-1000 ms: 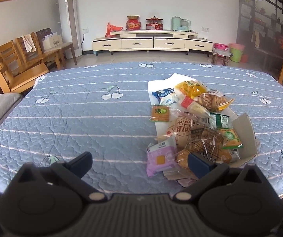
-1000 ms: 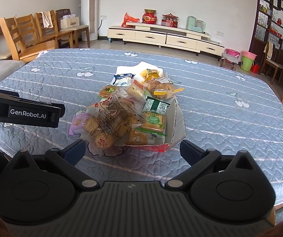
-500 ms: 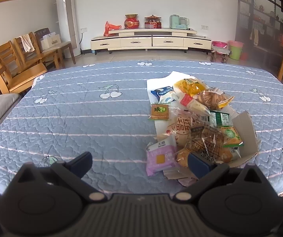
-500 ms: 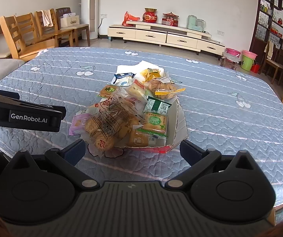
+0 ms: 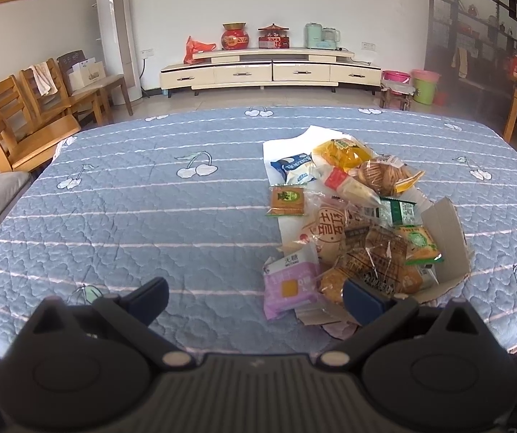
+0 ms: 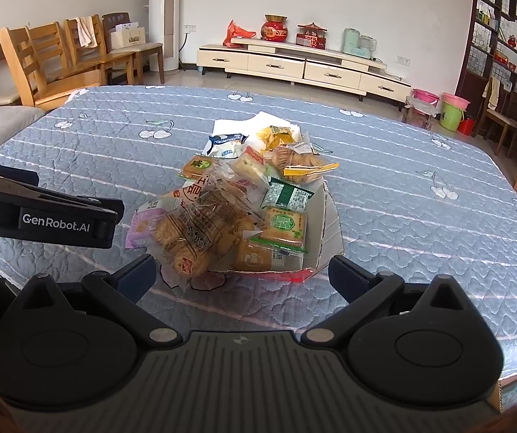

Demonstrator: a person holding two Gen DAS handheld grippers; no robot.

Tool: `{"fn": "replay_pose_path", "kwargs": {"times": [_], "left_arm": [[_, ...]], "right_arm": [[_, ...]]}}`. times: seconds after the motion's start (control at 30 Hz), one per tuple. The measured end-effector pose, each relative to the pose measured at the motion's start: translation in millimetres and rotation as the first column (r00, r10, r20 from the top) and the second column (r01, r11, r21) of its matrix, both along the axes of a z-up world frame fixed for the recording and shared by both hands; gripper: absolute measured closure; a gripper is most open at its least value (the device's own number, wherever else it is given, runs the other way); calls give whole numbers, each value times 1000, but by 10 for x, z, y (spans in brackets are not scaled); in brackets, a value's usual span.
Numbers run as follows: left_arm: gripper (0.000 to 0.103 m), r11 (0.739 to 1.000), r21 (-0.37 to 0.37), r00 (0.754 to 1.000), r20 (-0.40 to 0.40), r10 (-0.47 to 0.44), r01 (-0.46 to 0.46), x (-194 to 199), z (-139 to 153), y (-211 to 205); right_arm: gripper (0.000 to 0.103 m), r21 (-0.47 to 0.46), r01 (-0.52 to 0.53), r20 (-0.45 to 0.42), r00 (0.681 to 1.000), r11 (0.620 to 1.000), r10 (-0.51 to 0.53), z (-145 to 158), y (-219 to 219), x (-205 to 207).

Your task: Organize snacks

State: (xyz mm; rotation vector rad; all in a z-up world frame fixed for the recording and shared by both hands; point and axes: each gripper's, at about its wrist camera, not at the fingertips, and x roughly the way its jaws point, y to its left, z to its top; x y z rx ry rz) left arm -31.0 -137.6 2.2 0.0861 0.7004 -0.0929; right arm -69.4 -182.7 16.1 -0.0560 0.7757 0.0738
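Both hand-held grippers, left gripper [image 5: 254, 297] and right gripper [image 6: 242, 276], hang wide and empty over the near edge of the blue quilted cherry-print table cover [image 5: 132, 216]. Crinkly plastic-wrapped snack packets [image 6: 244, 202] lie heaped toward that near edge, some spilling beyond the torn white cardboard tray [image 6: 327, 231]. Sorting them well probably means pinching one loose outer packet by its flat sealed end, such as the lilac packet [image 5: 289, 283] at the heap's near left corner.

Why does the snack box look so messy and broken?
The cardboard box is torn open, its side flapped outward. Snack packets are heaped across it and spill onto the blue tablecloth; a purple packet lies outside the box.
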Motion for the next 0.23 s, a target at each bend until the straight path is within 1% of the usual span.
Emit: {"fn": "replay_pose_path", "kwargs": {"times": [0.23], "left_arm": [[1, 1000, -19, 1000, 2, 13, -13, 15, 9, 51]], "right_arm": [[0, -6, -1, -1, 1000, 1000, 1, 8, 3, 11]]}}
